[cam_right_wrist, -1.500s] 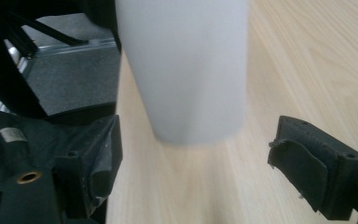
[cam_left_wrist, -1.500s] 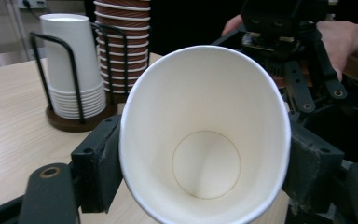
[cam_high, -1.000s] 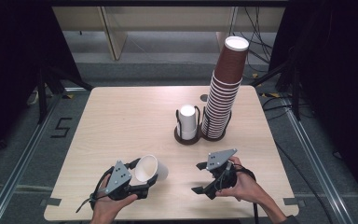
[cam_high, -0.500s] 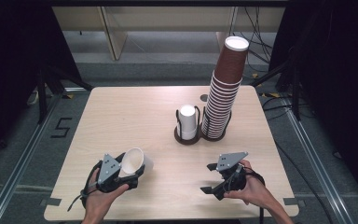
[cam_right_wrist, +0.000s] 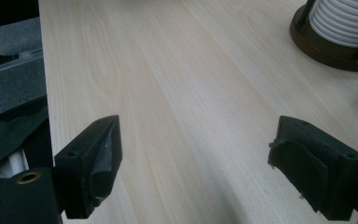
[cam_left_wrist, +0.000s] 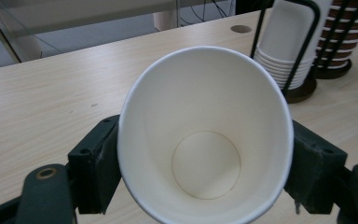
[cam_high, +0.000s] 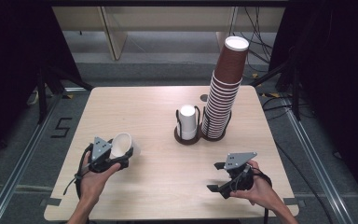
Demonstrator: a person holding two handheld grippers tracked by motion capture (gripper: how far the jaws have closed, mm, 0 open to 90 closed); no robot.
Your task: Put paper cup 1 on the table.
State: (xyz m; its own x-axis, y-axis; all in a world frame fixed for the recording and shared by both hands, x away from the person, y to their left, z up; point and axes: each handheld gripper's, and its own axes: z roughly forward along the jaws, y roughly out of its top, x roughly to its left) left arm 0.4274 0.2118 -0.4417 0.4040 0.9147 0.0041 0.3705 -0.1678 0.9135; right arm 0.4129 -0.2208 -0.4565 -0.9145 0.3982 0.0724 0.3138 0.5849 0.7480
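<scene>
Surface (cam_high: 158, 182): pale wood-grain laminate, smooth, rectangular with rounded corners, mostly bare around my hands. Far right of centre stands the tall brown cup stack (cam_high: 223, 93), ribbed by its many rims, tapered, leaning a bit, white inside at the top, sitting on a dark round base. Just left of it, touching bases, the white cup stack (cam_high: 187, 122), short, upside down, inside a black wire holder (cam_left_wrist: 286, 46) on a dark round foot. Small round grommet hole (cam_high: 204, 98) behind them.

My left gripper (cam_high: 106, 156) is at the near-left part of the surface; its fingers pinch the white paper cup (cam_left_wrist: 205, 135) by its wall, squeezing the rim slightly oval. The cup is tipped on its side, mouth toward me in the left gripper view: matte smooth paper, thin rolled rim, flat round bottom with a faint seam ring. It's held just off the surface, well apart from both stacks.

My right gripper (cam_high: 223, 179) is at the near-right; its fingers (cam_right_wrist: 91, 163) are spread wide, nothing between them, black blocky pads, one with a worn rubber face. Holder foot is off ahead, not in the way.
</scene>
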